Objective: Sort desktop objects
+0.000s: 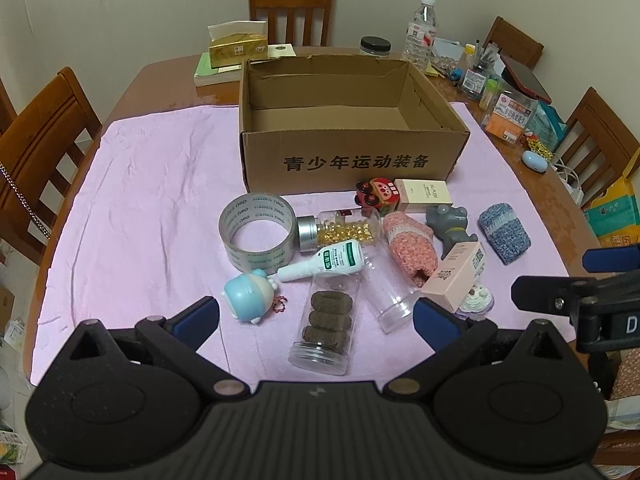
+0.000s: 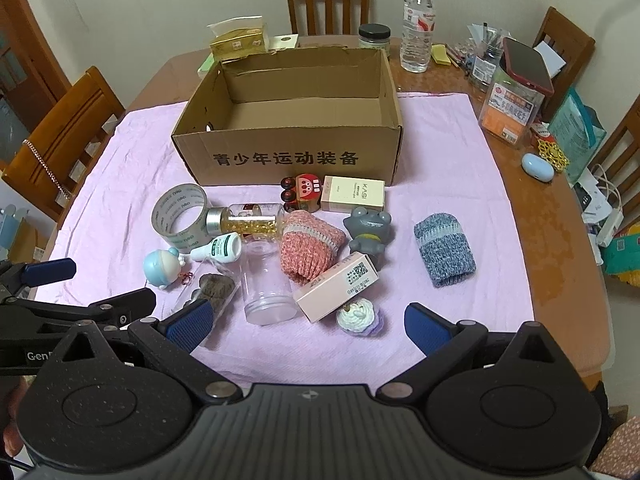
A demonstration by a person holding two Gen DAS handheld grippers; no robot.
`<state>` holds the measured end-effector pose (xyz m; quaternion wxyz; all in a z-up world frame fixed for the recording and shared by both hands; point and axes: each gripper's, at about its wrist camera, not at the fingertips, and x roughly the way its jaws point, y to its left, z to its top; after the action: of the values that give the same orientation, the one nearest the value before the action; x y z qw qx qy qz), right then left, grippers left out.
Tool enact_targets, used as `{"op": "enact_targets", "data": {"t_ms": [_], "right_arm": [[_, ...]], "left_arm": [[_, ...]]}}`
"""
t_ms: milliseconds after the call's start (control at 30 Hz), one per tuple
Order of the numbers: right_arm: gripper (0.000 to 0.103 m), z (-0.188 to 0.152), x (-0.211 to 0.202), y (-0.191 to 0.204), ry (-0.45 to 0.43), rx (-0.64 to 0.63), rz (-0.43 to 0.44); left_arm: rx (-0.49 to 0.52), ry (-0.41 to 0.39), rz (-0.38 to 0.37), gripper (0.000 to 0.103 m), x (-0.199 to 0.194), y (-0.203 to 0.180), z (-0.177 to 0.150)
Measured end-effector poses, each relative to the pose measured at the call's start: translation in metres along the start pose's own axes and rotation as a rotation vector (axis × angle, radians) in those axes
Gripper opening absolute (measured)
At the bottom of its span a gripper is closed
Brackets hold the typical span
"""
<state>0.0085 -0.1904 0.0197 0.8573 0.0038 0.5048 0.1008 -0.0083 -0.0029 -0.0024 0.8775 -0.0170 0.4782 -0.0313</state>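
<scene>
Left wrist: box [image 1: 352, 152] upper centre, looks empty, so sorting not begun by my read. All items loose on cloth [image 1: 152, 184] mid-frame: tape [image 1: 258, 232], pill bottle [image 1: 340, 229], jar [image 1: 326, 328]. Left gripper [image 1: 316, 314] spread wide, nothing held; jar lies betw fingertips, no contact.

Right wrist: box [image 2: 296, 120] upper centre, bare inside. Right gripper [image 2: 310, 322] released, empty. Cupcake [image 2: 359, 316] and pink carton [image 2: 336, 286] just above gap; blue sock [image 2: 444, 250] centre-right, apart.

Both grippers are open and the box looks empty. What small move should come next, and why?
Probably lower the left gripper onto the clear jar of brown discs: it lies nearest, right between the open fingers, and the cardboard box holds nothing yet.
</scene>
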Motion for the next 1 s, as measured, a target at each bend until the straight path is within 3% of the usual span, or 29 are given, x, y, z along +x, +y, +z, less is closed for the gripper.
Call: {"op": "enact_targets", "data": {"t_ms": [600,1000], "right_arm": [[0.103,0.002,0.007,-0.005,-0.05,-0.048,-0.005],[0.103,-0.002,0.02,-0.009,-0.096,-0.122,0.043]], "left_arm": [[0.038,-0.051,0.007,0.102,0.007,-0.002,-0.006],[0.075,-0.044,0.047,0.102,0.023,0.002,-0.026]]}}
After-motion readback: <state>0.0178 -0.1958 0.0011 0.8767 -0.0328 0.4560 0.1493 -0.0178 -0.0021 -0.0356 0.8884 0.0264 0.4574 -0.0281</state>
